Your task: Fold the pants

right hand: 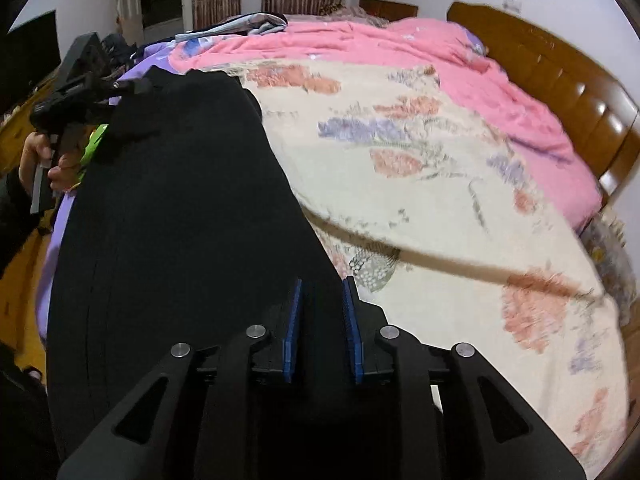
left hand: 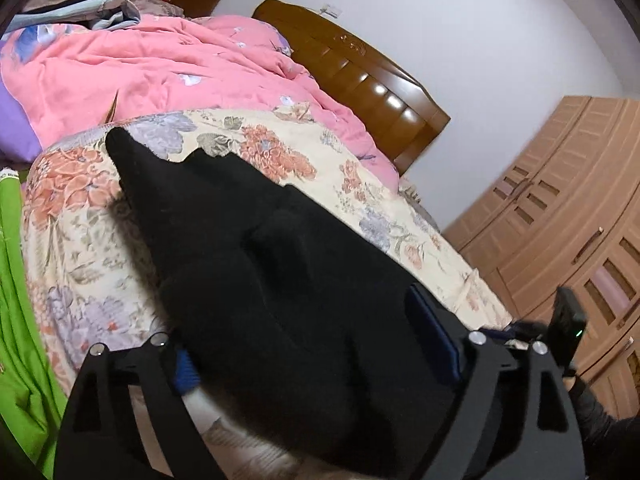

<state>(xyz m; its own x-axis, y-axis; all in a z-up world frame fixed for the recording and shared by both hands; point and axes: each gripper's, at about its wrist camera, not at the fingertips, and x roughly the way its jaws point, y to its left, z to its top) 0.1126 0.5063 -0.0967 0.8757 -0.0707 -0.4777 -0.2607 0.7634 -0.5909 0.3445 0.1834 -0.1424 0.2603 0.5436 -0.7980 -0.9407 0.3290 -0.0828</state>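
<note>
Left tongs (left hand: 316,354) spread wide, tilted over black pants (left hand: 256,264).

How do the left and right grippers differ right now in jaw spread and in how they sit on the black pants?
The left gripper stands wide open, its blue pads far apart, while the right gripper shows only a narrow gap. A broad bundle of the black pants lies between the left pads without being pinched; a thin strip lies between the right pads, and no squeeze shows. Both point down over the pants on the floral bedspread.
</note>
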